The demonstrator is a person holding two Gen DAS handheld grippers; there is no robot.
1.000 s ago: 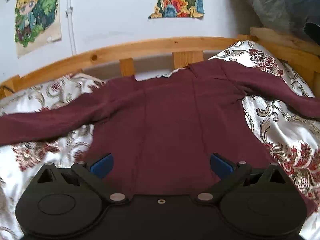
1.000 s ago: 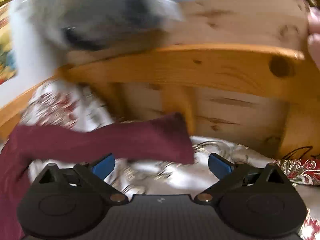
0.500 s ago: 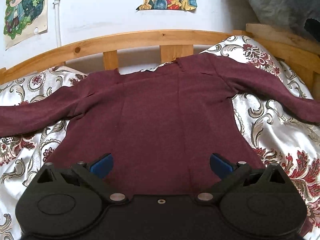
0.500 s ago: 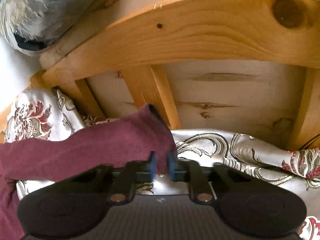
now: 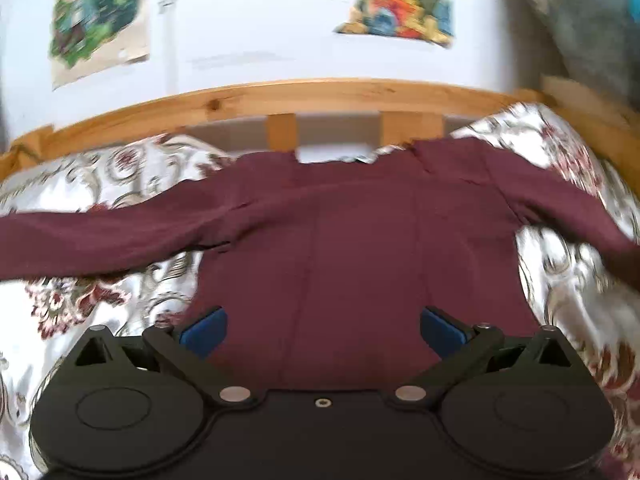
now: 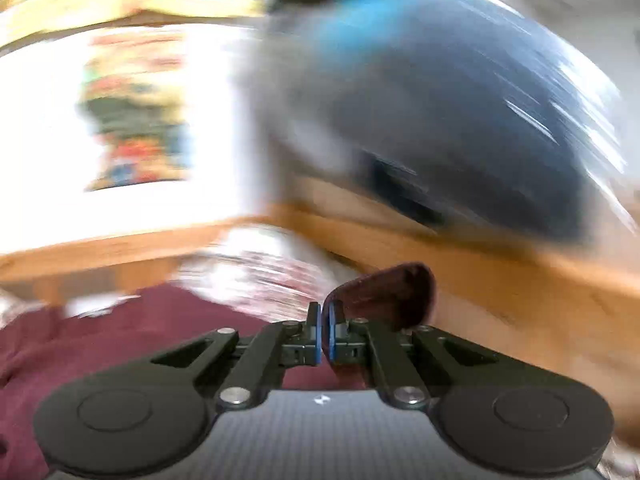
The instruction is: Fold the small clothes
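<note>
A maroon long-sleeved top (image 5: 360, 248) lies spread flat on a floral bedspread (image 5: 88, 304), its neck towards the wooden rail. My left gripper (image 5: 322, 330) is open and empty just above the lower body of the top. My right gripper (image 6: 323, 330) is shut on the cuff of the right sleeve (image 6: 384, 296) and holds it lifted; the top's body (image 6: 132, 336) shows at lower left in that blurred view. In the left wrist view the right sleeve (image 5: 568, 216) runs off the right edge.
A wooden bed rail (image 5: 320, 96) runs behind the top, with a white wall and two posters (image 5: 396, 4) above. A grey and blue bundle (image 6: 460, 120) sits on the wooden end board (image 6: 500, 280) at the right.
My right gripper, shut on the sleeve cuff, has lifted it and swung left towards the top's body. The left gripper shifted slightly and stays open.
</note>
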